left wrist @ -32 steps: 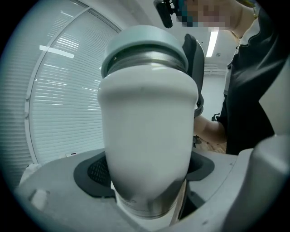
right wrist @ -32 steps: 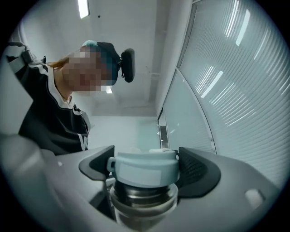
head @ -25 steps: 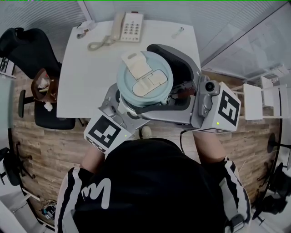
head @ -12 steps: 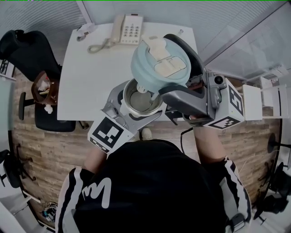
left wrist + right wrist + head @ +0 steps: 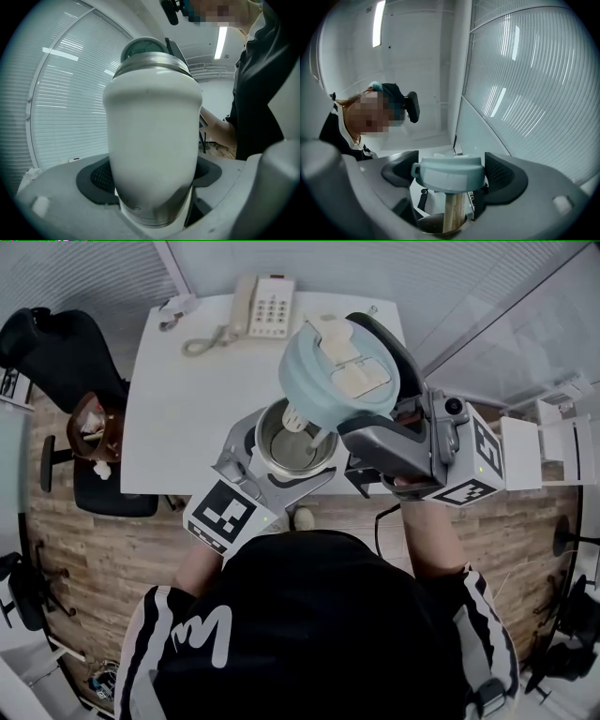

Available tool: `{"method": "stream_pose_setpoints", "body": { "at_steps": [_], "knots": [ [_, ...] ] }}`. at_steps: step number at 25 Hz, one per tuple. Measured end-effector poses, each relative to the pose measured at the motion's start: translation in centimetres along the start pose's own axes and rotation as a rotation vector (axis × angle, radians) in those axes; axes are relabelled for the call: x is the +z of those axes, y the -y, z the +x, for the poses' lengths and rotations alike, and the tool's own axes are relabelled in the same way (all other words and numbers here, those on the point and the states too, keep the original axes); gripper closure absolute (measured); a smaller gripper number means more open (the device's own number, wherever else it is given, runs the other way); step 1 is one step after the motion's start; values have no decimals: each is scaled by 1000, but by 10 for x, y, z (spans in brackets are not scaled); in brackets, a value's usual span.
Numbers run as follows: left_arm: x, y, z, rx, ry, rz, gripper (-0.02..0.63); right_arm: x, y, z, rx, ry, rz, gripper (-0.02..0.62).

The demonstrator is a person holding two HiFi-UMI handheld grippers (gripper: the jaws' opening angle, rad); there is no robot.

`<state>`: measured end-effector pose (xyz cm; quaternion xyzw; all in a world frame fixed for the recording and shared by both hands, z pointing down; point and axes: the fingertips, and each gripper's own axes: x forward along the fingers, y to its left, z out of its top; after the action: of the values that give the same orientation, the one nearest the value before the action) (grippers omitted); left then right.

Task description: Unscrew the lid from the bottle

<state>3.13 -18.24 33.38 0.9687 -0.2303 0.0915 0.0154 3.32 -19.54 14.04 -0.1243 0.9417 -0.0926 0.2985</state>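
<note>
White bottle tight in left gripper; blue lid, straw beneath, in right gripper

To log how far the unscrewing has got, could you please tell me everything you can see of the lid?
The lid is a round, pale blue-green cap, plastic by its look, with a lighter flip tab on top and a pale straw hanging from its underside. It is off the bottle and tilted, clamped at its rim between the right gripper's jaws. It sits above the bottle's open mouth, into which the straw dips.
</note>
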Motion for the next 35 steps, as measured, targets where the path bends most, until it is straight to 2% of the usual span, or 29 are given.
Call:
{"method": "stream_pose_setpoints", "body": {
  "at_steps": [6,14,35],
  "knots": [
    [7,-4,1,4,11,6,166,-23,-8,6,40,-91,-56,158],
    [5,-8,-5,3,22,-3,166,-50,-12,5,63,-145,-104,160],
    [13,-14,11,-3,14,-11,166,-71,-12,-3,99,-255,-174,160]
  ]
}}
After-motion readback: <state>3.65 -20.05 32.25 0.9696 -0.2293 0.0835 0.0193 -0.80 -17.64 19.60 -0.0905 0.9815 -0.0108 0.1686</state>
